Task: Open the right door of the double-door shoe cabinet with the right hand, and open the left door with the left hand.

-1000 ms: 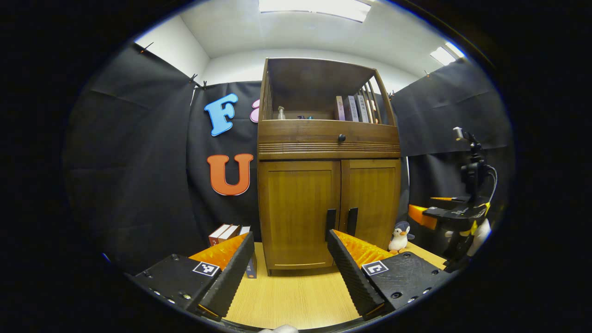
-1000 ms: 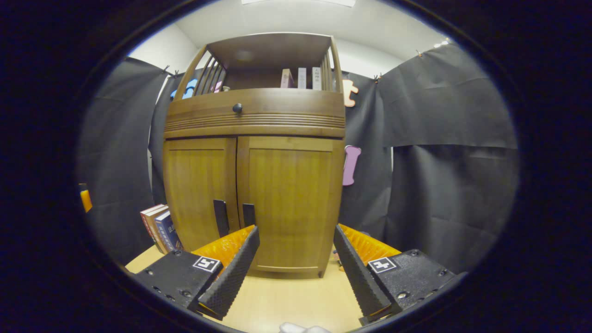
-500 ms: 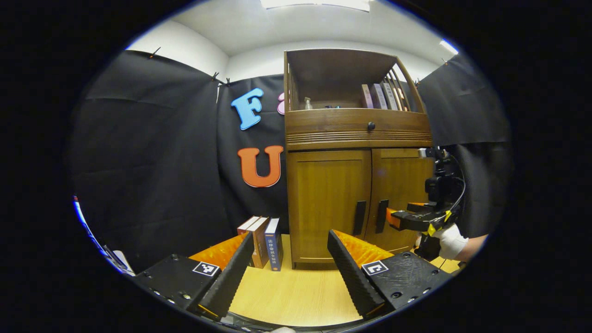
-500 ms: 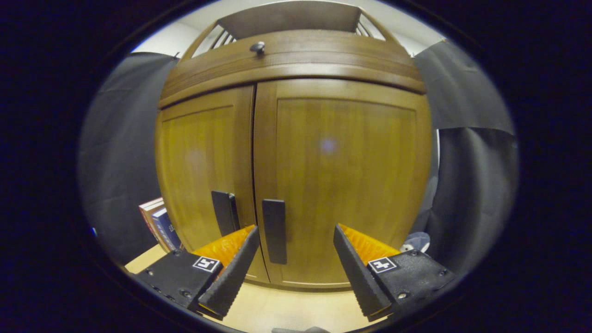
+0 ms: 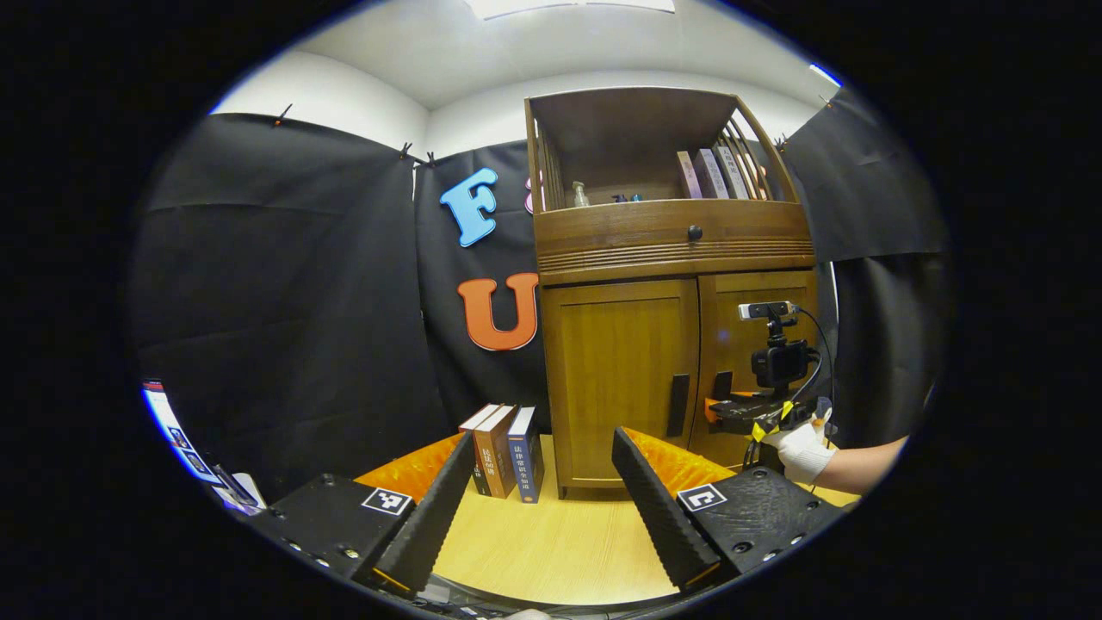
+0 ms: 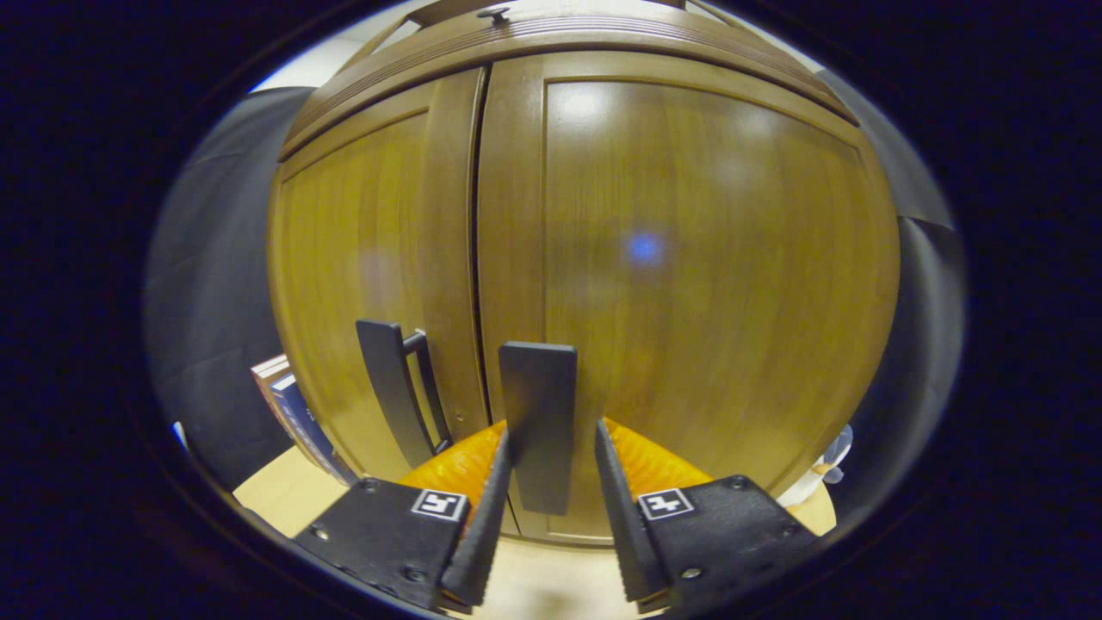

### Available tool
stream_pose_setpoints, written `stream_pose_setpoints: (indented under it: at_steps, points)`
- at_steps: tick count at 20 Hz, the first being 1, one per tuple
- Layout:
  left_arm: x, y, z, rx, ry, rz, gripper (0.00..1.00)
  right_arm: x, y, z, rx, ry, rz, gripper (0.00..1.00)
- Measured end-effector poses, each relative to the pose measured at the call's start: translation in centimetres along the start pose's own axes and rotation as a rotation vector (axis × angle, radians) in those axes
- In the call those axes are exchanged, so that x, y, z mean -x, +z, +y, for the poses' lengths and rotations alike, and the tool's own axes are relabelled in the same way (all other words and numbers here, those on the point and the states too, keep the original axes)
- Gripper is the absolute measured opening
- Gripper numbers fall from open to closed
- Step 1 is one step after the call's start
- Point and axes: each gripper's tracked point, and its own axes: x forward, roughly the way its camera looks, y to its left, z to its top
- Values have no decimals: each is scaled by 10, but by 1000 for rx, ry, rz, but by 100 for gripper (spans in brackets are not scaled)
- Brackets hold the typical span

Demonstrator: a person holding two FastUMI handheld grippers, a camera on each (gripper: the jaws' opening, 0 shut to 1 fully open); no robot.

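Both doors of the shoe cabinet [image 5: 671,344] on the worktop [image 5: 551,542] are still closed, but the right hand-held gripper [image 6: 551,482] has moved in, fingers narrowed around the right door handle [image 6: 539,413] without clearly pressing it, while the left hand-held gripper [image 5: 542,482] stays apart, far back.

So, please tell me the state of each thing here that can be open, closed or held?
Right door: closed.
Left door: closed.
Right handle: between the right gripper's fingers, grip not settled.
Left handle: free.
Drawer: closed.
Right gripper: narrowed around the handle.
Left gripper: open, empty.
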Motion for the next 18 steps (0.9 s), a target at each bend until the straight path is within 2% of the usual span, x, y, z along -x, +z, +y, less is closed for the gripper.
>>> stream_pose_setpoints:
  at_steps: [2,4,9,13,14,16,17,18]
  points:
    - [1,-1,-1,7,-12,1,96,-5,-3,3,0,9,-12,42]
    - [2,-4,3,16,-19,8,96,-3,-4,4,-6,7,-18,36]
    - [12,-7,15,36,-33,-5,96,5,-9,4,-10,41,9,32]
    - [16,-11,17,55,-68,-10,96,32,-18,2,20,51,14,31]
    - [16,-13,17,56,-81,-8,100,40,-21,1,23,54,16,31]
    - [16,-14,15,53,-106,-5,96,56,-25,0,15,70,12,31]
    - [17,-13,13,52,-121,-7,100,66,-27,-1,10,78,12,32]
    - [16,-12,11,52,-137,-10,96,74,-30,-4,9,79,15,31]
